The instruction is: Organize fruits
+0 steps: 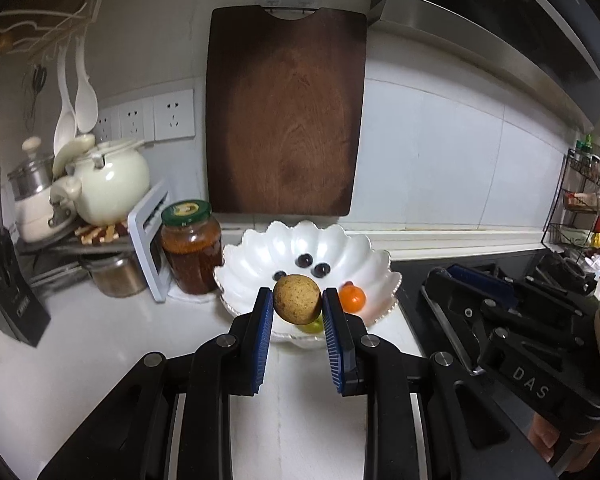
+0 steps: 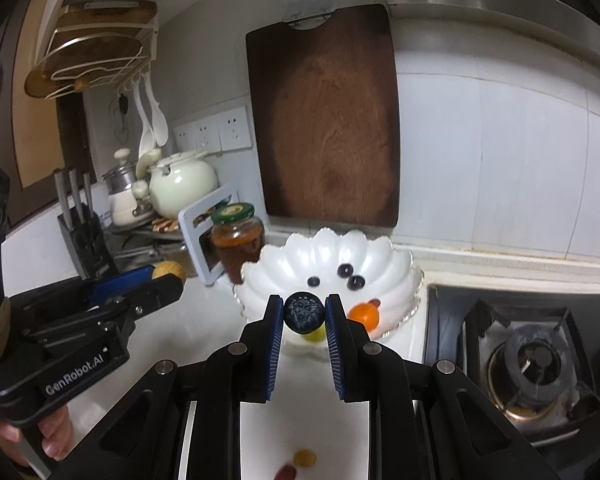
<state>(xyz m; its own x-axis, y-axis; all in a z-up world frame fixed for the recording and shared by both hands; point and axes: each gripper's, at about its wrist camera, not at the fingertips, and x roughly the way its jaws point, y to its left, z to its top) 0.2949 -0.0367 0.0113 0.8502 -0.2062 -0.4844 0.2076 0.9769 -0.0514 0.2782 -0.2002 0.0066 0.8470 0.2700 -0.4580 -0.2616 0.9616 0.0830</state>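
White countertop [image 1: 80,340] runs along a tiled kitchen wall where a dark wooden cutting board [image 1: 286,112] hangs above a white scalloped bowl [image 1: 260,248] holding dark grapes [image 1: 305,260] and a small orange [image 1: 352,297], a gas burner [image 2: 528,364] to its right. The left gripper [image 1: 297,300] is clamped on a tan round fruit [image 1: 297,298] just before the bowl; the right gripper [image 2: 303,312] is clamped on a dark wrinkled fruit [image 2: 304,312] there too.
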